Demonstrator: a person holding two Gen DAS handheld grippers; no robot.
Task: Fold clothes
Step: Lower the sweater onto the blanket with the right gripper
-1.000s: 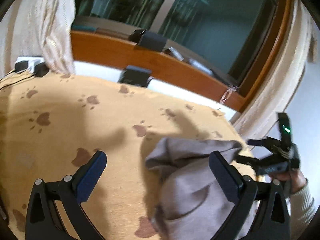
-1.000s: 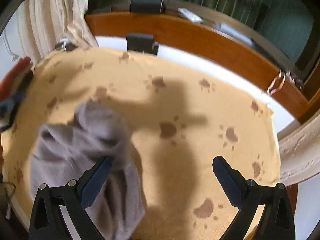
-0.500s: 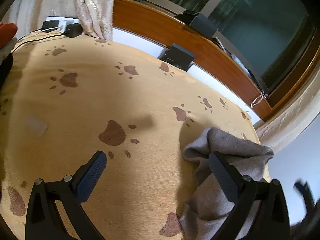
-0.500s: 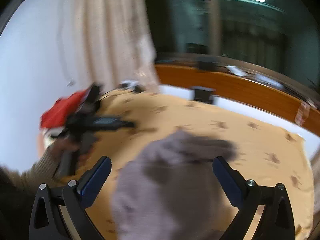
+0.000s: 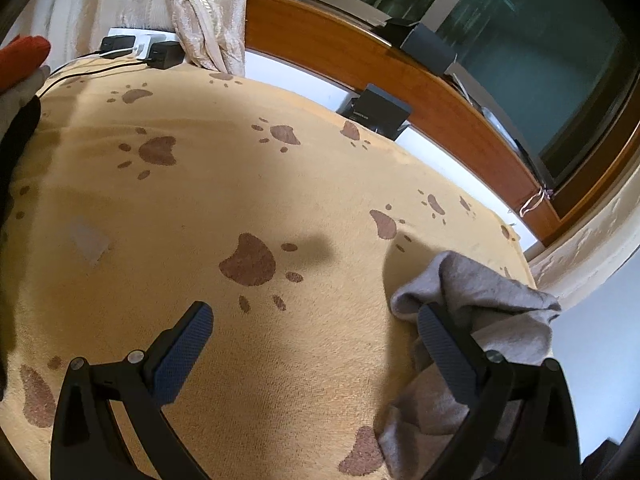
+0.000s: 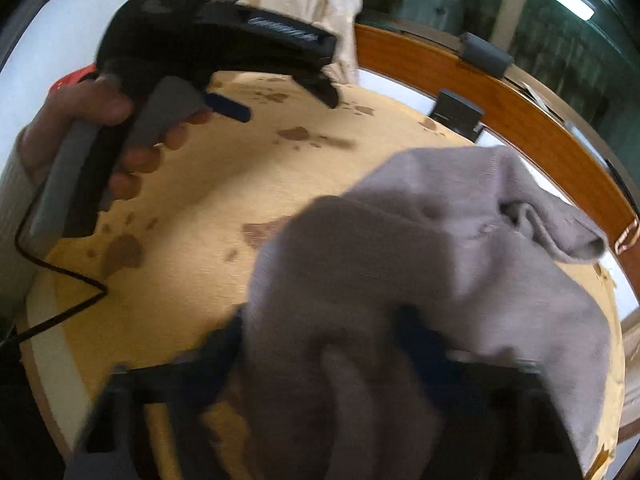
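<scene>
A crumpled grey garment [image 5: 476, 320] lies at the right edge of the table, which is covered by a yellow paw-print cloth [image 5: 240, 184]. My left gripper [image 5: 312, 332] is open and empty, low over the cloth, its right finger touching the garment's edge. In the right wrist view the grey garment [image 6: 420, 264] fills the foreground and drapes over my right gripper [image 6: 320, 340]; its jaws look narrowed with the fabric between them, but the view is blurred. The left gripper [image 6: 280, 92], held in a hand, shows at upper left there.
A red and a grey garment [image 5: 20, 64] lie at the table's left edge, near chargers and cables [image 5: 140, 52]. A small black box [image 5: 380, 110] stands at the far edge below the wooden window sill [image 5: 440, 92]. Curtains [image 5: 200, 12] hang behind.
My right gripper has come in low at the grey garment and its jaws have narrowed on the fabric. My left gripper has barely moved in the last half second.
</scene>
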